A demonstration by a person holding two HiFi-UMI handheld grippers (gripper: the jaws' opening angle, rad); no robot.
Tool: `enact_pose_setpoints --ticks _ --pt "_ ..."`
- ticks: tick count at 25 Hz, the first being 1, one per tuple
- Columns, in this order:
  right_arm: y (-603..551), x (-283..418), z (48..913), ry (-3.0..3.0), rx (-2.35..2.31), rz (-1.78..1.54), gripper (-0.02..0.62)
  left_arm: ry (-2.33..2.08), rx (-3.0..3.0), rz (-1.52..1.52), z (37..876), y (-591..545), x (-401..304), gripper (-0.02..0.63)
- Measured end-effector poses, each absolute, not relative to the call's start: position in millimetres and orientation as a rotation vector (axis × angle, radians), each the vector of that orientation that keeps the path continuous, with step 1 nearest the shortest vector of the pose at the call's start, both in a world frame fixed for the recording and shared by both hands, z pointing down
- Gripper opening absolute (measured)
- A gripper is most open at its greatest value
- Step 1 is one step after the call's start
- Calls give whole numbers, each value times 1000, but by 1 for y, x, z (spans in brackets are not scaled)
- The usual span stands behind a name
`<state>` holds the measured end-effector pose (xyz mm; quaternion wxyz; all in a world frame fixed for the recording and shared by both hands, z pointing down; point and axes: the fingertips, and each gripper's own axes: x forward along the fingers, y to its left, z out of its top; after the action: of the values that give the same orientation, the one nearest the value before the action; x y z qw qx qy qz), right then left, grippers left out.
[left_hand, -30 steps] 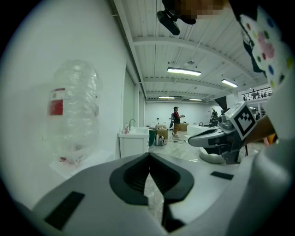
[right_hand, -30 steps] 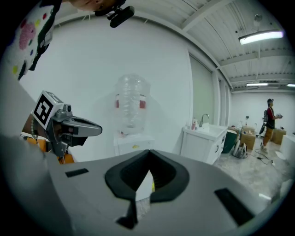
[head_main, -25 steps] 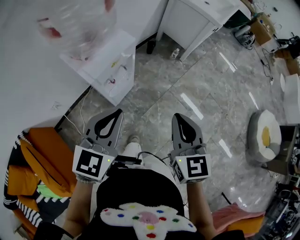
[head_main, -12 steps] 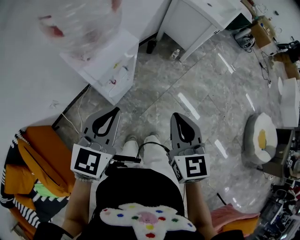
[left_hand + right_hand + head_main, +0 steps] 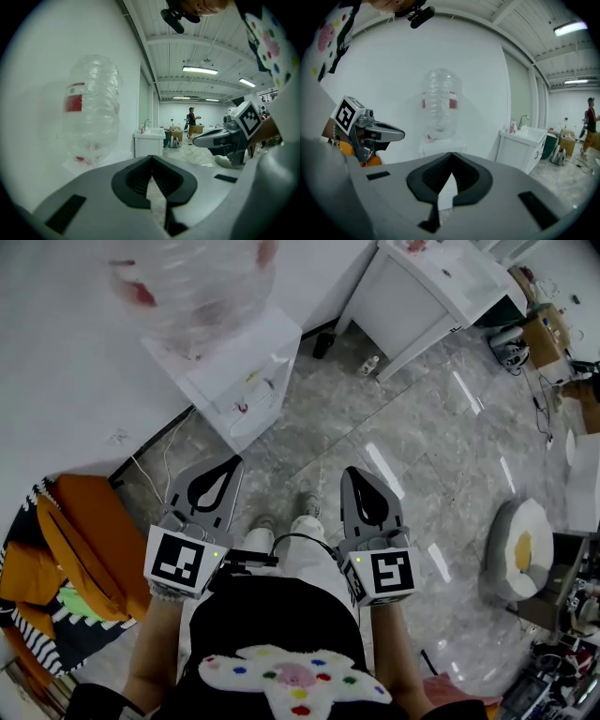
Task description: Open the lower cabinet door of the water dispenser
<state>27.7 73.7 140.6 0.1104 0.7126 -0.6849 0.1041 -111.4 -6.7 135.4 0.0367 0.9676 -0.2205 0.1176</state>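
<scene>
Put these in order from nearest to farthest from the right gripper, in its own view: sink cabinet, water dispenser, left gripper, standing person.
From the right gripper:
1. left gripper, close by on the left.
2. water dispenser, straight ahead at the wall.
3. sink cabinet, farther back on the right.
4. person, far away at the right edge.

The white water dispenser (image 5: 246, 381) stands upright against the white wall at about eleven o'clock in the head view. A clear, crinkled bottle (image 5: 192, 282) with a red label sits inverted on top. The tap side faces roughly five o'clock. Its lower cabinet door cannot be made out.
</scene>
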Motion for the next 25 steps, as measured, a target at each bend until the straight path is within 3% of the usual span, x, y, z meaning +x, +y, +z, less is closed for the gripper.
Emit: enact_pose_setpoints --ticks 5,7,8,25 --pt "64 32 146 -2081 2036 323 2 -691 2952 391 144 -9 -102 14" --pt "60 31 150 -2123 2002 371 140 -690 2923 388 147 -10 -98 61" --pt "59 32 152 -2126 1987 388 150 -690 2910 400 151 -12 -97 111" --pt "26 69 215 -2196 1773 452 156 -842 2765 510 211 -28 -77 127"
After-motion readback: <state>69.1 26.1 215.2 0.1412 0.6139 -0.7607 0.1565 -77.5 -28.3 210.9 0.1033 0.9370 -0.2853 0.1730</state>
